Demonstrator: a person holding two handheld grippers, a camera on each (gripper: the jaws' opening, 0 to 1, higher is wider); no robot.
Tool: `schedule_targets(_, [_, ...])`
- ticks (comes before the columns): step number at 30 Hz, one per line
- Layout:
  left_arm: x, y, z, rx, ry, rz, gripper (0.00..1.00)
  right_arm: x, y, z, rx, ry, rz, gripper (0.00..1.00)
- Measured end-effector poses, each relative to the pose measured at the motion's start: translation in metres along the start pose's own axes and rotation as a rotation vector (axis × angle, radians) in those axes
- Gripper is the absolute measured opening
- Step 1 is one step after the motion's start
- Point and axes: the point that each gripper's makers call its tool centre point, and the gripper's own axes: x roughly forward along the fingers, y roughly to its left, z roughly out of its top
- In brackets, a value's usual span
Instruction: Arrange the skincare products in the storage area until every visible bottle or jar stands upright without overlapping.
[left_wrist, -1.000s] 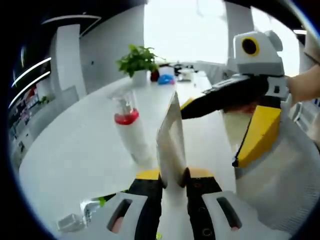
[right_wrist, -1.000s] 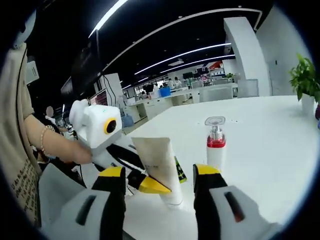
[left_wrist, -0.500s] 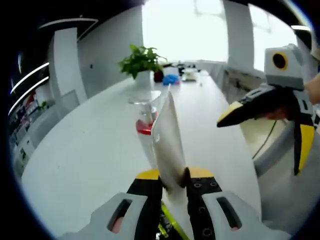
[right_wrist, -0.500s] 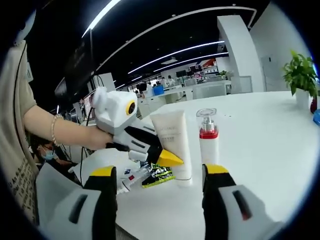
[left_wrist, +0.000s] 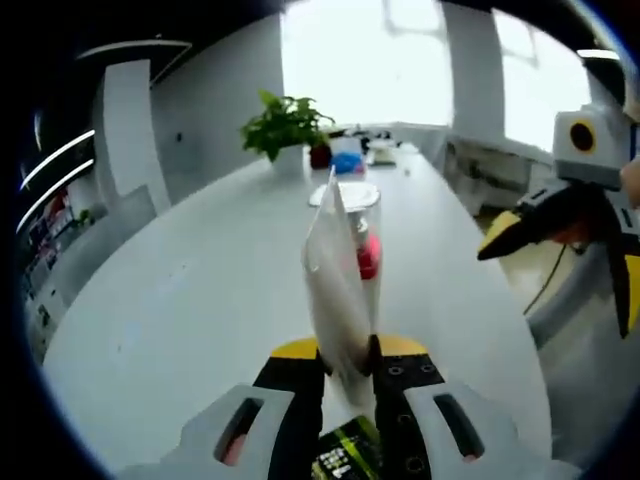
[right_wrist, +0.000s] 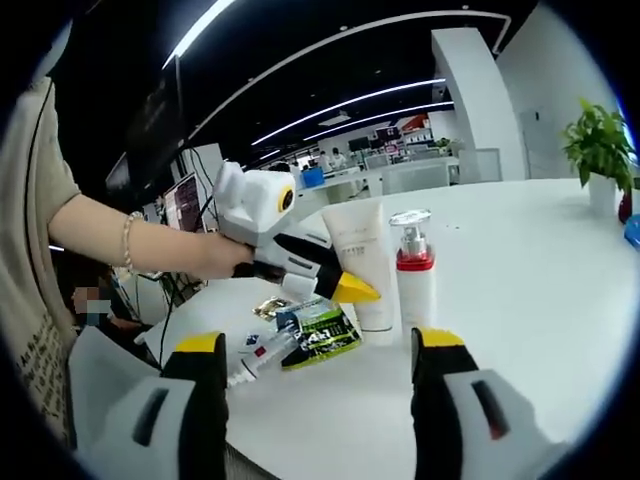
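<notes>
Between the left gripper's (left_wrist: 346, 352) pinching jaws stands a white tube (left_wrist: 338, 285); the right gripper (right_wrist: 317, 345) is spread, empty.

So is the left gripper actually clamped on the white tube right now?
Touching. In the left gripper view the left gripper has both yellow-tipped jaws pressed against the white tube, with no gap on either side.

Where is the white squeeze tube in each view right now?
Left gripper view: white squeeze tube at centre, edge-on, clamped in the left gripper.
Right gripper view: it stands centre, cap down on the table.
Shared landmark: the red-collared pump bottle beside it.
</notes>
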Motion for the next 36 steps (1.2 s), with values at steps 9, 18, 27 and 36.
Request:
schedule_targets(9, [-0.003, -0.008, 0.006, 0.021, -0.020, -0.033, 0.14, 0.001, 0.002, -0.001, -0.010, 0.011, 0.003, 0.76])
schedule_targets(18, [-0.005, -0.011, 0.009, -0.012, 0.001, -0.037, 0.16, 0.001, 0.002, -0.002, -0.017, 0.018, 0.005, 0.76])
schedule_targets(27, [-0.014, -0.009, 0.011, -0.036, 0.010, -0.004, 0.30, 0.002, 0.004, -0.005, -0.031, 0.032, 0.010, 0.76])
schedule_targets(36, [-0.036, -0.016, -0.002, -0.171, 0.032, 0.028, 0.47, 0.002, 0.005, -0.006, -0.045, 0.037, 0.016, 0.76])
